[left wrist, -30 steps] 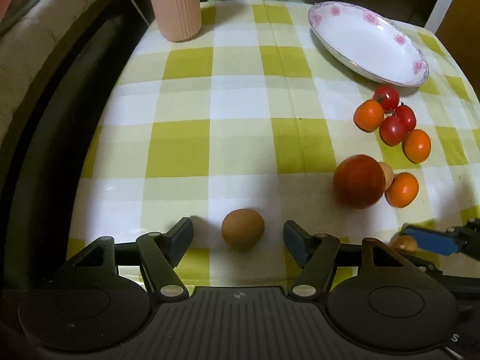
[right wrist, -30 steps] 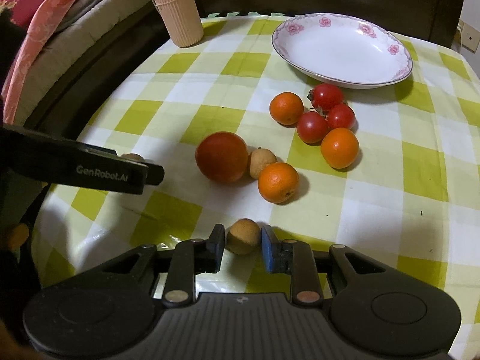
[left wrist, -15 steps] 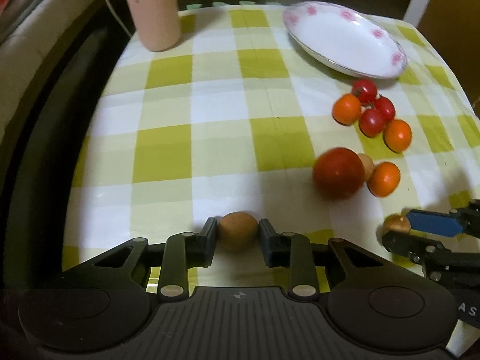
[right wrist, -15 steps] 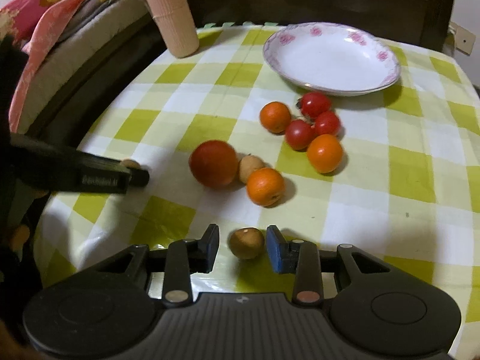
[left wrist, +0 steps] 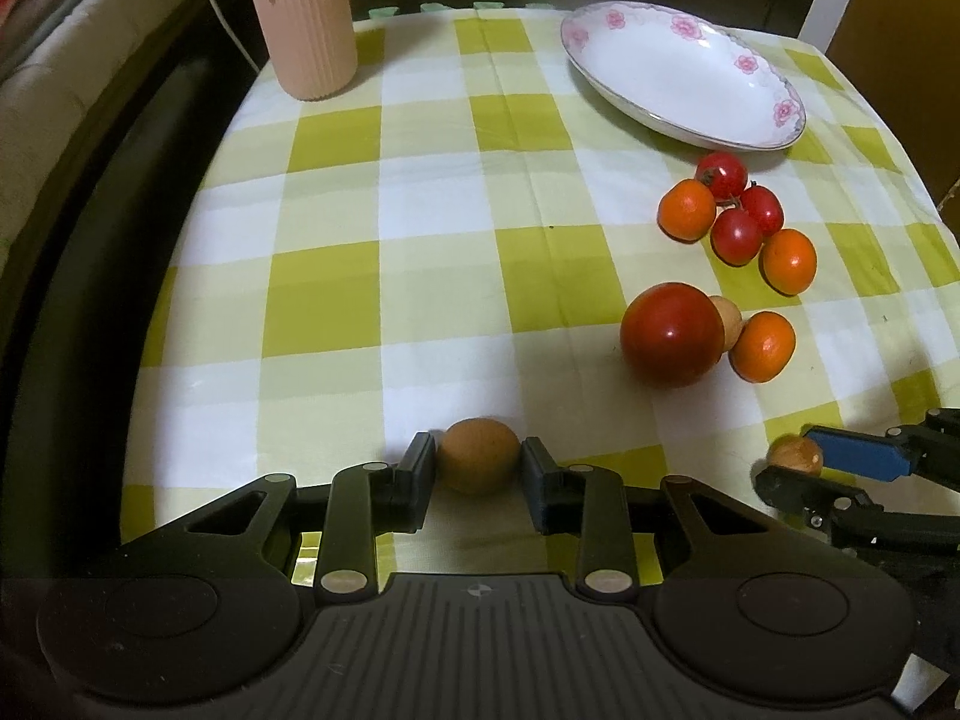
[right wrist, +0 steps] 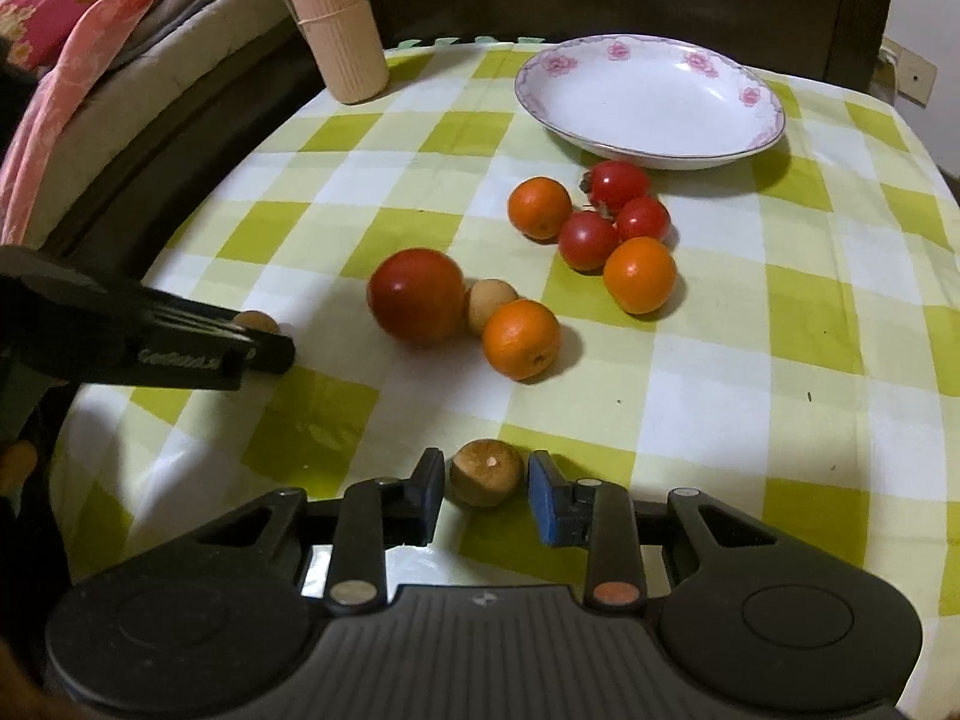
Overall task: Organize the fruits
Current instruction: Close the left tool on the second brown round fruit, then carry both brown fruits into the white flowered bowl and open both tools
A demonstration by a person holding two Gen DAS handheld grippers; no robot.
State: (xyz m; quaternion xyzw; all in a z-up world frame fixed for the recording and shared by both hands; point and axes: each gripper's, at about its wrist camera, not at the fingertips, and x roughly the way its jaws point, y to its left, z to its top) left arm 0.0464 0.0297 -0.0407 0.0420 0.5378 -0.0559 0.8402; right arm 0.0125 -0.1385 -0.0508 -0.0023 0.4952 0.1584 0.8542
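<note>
Left gripper (left wrist: 478,468) is clamped on a brown fruit (left wrist: 477,463) near the table's (left wrist: 420,192) front edge. Only the right view shows the right gripper (right wrist: 486,489) has small gaps round its own brown fruit (right wrist: 486,473), so it's loose.

A table is covered by a checked cloth (right wrist: 750,360). A dark cabinet (right wrist: 720,6) is seen behind it, and bedding (right wrist: 78,60) at the left.
</note>
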